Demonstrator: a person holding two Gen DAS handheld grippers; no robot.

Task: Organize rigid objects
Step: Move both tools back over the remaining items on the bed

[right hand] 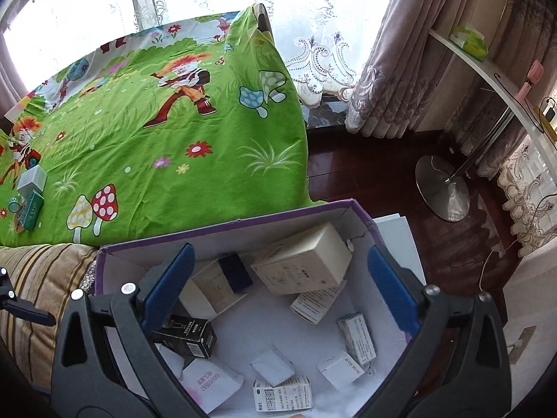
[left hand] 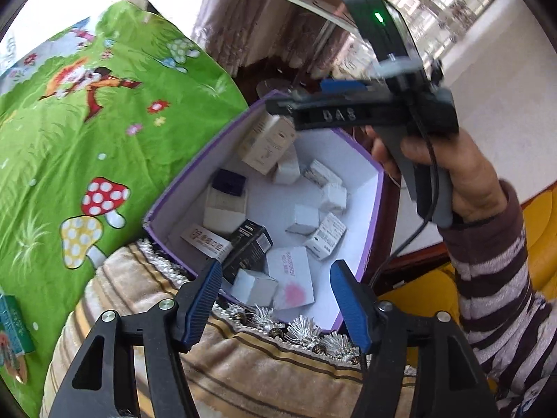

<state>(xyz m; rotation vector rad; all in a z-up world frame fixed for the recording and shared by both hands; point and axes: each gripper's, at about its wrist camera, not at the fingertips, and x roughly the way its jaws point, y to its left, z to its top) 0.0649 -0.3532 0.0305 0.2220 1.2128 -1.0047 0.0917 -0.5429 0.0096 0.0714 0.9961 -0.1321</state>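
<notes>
Both grippers hung over the purple-rimmed box [right hand: 222, 224]. Left gripper [left hand: 276, 299] jaws apart, empty. Right gripper [right hand: 278, 292] jaws wide, empty. Small cartons [right hand: 303, 263] were heaped inside, likely gathered for tidiness. Two strays [right hand: 32, 191] lay on the green bedspread [right hand: 156, 160] at 9 o'clock, probably next.
</notes>
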